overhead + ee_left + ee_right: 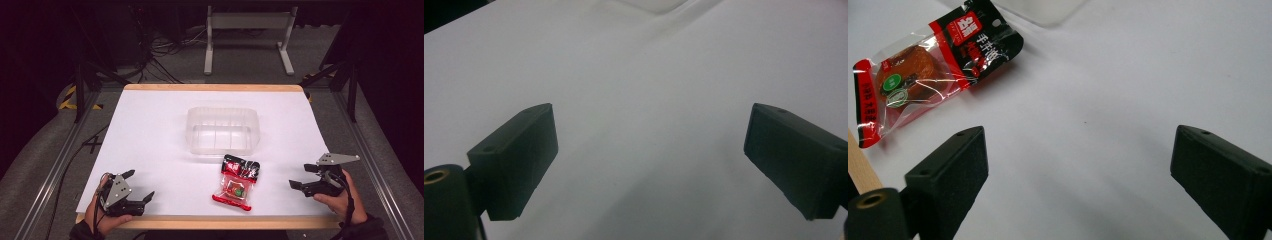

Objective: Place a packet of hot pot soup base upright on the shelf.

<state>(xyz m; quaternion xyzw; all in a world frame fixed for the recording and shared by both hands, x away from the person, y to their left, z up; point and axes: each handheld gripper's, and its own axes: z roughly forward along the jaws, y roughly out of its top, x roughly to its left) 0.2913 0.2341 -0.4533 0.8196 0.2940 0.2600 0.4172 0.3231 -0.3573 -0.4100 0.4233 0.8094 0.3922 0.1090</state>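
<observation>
Near the front edge of the desk (150, 130), a light, crinkly, slippery snack packet (236, 181) is judged best pinched at its sealed edge; each hand-held gripper (left (140, 186), right (298, 176)) is held wide open and empty.

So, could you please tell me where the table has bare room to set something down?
Bare: the white table left of the clear plastic tub, and right of it. Crowded: between tub and red-black snack packet.

Container (223, 129): middle of my surface (150, 130), toward the far side.
Packet (236, 181): just near of the container, close to the near edge.
My left hand-held gripper (139, 186): near-left corner.
My right hand-held gripper (299, 176): near-right, right of the packet.
</observation>
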